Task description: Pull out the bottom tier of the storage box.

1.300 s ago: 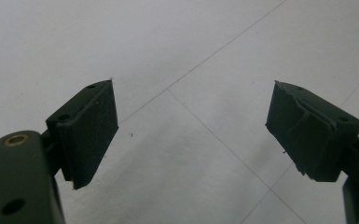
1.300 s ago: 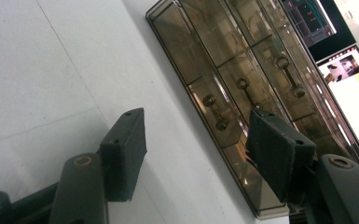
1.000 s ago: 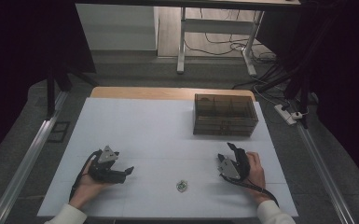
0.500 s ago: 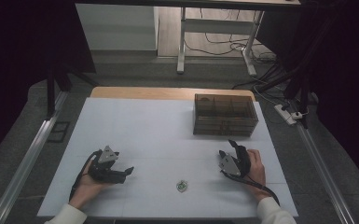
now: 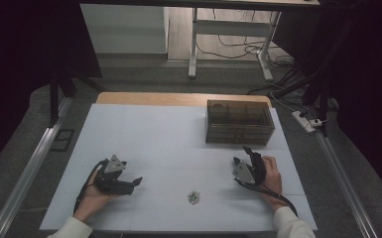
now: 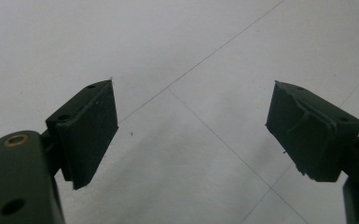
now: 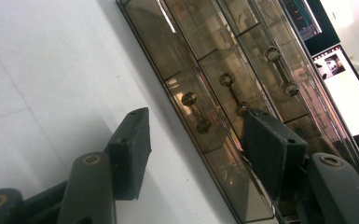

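Observation:
My left gripper (image 5: 137,182) lies low over the white mat (image 5: 168,139) at the front left and points right. Its jaws stand wide open over bare mat, as the left gripper view (image 6: 191,126) shows. My right gripper (image 5: 241,154) is at the front right and points at the brown see-through drawer box (image 5: 239,121). It is open with nothing between the pads, and its jaws have just been closing a little. In the right gripper view (image 7: 196,149) the box front (image 7: 224,84) with its round-ended handles is close ahead. A small green and white item (image 5: 193,198) lies between the hands.
The mat covers a wooden table (image 5: 178,98). Metal rails run along the left (image 5: 25,173) and right (image 5: 342,183) sides. A power strip (image 5: 305,121) lies on the floor past the box. A desk frame with cables stands beyond the table.
My right gripper has crept slightly toward the drawer box. The left gripper and the small item have not moved.

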Action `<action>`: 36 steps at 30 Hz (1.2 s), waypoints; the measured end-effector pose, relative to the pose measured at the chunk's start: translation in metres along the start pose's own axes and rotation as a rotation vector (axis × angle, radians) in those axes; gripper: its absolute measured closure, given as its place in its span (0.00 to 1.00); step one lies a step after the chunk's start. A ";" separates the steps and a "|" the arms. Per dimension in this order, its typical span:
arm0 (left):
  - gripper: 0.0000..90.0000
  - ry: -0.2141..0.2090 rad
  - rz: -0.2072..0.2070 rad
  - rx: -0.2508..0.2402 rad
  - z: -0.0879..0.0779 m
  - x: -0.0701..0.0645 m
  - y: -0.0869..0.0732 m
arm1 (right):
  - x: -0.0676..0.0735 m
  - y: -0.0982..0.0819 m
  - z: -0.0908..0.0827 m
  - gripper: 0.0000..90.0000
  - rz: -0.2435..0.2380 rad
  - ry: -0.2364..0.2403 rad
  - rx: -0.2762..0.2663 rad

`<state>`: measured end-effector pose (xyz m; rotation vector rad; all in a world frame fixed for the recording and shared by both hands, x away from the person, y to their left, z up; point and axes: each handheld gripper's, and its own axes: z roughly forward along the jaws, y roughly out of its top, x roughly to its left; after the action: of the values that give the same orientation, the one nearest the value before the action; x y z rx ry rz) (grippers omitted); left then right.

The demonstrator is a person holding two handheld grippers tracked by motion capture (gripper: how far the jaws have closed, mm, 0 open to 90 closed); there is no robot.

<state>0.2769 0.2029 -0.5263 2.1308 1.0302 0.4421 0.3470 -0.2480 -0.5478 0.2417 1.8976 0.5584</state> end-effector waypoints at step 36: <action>0.18 0.005 0.010 0.005 0.000 0.000 0.000 | -0.002 -0.003 0.016 0.52 -0.004 -0.013 -0.010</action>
<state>0.2765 0.2027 -0.5263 2.1411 1.0244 0.4500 0.3624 -0.2468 -0.5526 0.2343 1.8815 0.5624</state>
